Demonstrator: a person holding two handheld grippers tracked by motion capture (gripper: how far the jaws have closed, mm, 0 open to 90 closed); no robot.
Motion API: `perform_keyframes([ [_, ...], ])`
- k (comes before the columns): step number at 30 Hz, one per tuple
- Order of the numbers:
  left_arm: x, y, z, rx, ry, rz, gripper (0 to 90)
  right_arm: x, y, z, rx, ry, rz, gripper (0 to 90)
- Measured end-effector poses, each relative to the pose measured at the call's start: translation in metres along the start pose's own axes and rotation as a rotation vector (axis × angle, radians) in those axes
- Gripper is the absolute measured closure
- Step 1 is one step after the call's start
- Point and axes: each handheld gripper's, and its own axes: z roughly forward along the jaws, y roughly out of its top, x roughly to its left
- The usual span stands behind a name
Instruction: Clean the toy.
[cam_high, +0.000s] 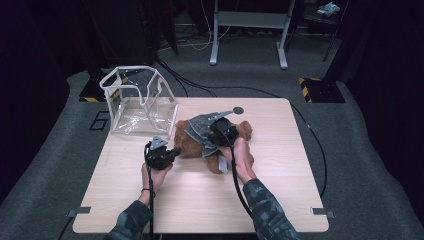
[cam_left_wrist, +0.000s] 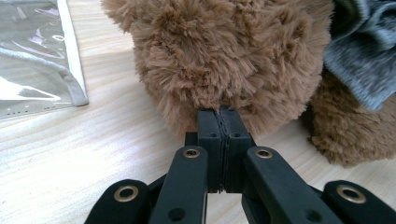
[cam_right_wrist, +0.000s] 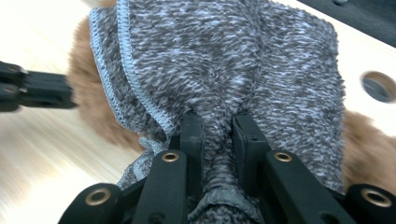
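- A brown plush bear (cam_high: 240, 131) is lying on the wooden table (cam_high: 280, 200), roughly at the middle of the top; its long axis runs across the table, slightly slanted, with one end toward the clear bag (cam_high: 137, 102) and the other toward the table's right edge; which end is the head cannot be told.
- A grey knitted garment (cam_high: 202, 127) is draped over the bear's middle and its end nearer the bag; brown fur is left bare on both sides of it.
- The left gripper (cam_high: 175, 151) is held level at the bear's bag-side end; its jaws are pressed together with their tips buried in the fur (cam_left_wrist: 219, 60), so a pinch of fur appears to be caught.
- The right gripper (cam_high: 220, 131) is set over the bear's middle; a bunched fold of the garment (cam_right_wrist: 219, 154) is pinched between its jaws.
- The clear bag, trimmed in white, stands open beyond the bear, near the table's far left corner, apart from the bear.
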Motion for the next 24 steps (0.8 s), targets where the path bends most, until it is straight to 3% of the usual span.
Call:
perform_keyframes([
  [9,0.001,0.001,-0.001,0.007,-0.005,0.000,89.0,-0.037,-0.029,-0.023,0.013,-0.108,0.063,76.8],
  [14,0.000,0.001,-0.001,0.012,-0.006,0.004,89.0,-0.050,-0.038,-0.035,-0.008,-0.110,0.101,76.8],
  [19,0.001,0.002,-0.001,0.009,-0.005,0.003,89.0,-0.034,-0.020,-0.043,-0.063,-0.063,0.065,76.7],
  [24,0.000,0.002,0.000,0.008,-0.004,0.002,89.0,-0.005,0.004,-0.031,-0.098,0.030,0.018,76.6],
])
